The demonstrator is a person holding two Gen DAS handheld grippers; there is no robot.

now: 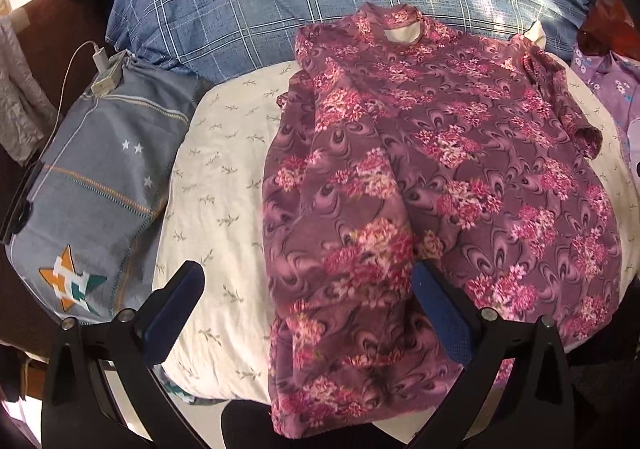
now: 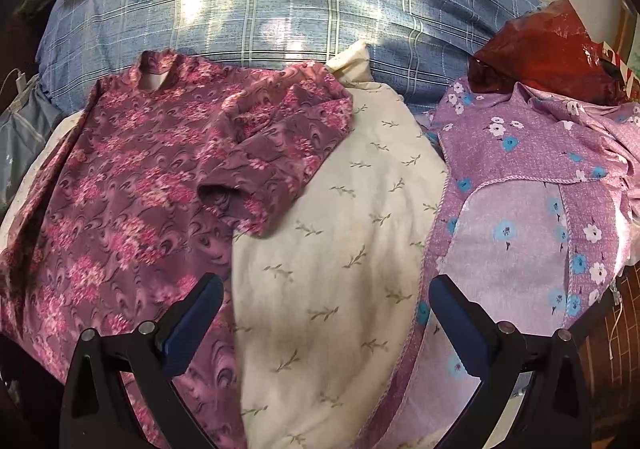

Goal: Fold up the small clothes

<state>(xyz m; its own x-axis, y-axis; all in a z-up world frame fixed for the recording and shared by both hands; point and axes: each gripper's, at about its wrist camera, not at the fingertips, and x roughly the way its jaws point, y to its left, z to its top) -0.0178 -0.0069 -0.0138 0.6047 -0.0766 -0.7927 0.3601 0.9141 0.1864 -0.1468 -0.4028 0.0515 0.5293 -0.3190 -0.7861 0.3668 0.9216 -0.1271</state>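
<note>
A maroon shirt (image 1: 460,153) with pink flower clusters lies flat, neck away from me, on a cream sheet (image 1: 224,177) printed with leaf sprigs. Its left side is folded inward over the body. In the right wrist view the shirt (image 2: 132,189) fills the left, and its short sleeve (image 2: 260,177) is turned in across the chest. My left gripper (image 1: 308,289) hovers open over the shirt's lower left edge, holding nothing. My right gripper (image 2: 326,297) is open above the bare sheet (image 2: 340,209), just right of the shirt's hem.
A blue plaid quilt (image 1: 280,1) is bunched along the back. A grey-blue cushion (image 1: 100,177) with a star, a charger (image 1: 106,75) lying on it, sits at left. A lilac flowered garment (image 2: 520,229) lies at right, a red plastic bag (image 2: 548,45) behind it.
</note>
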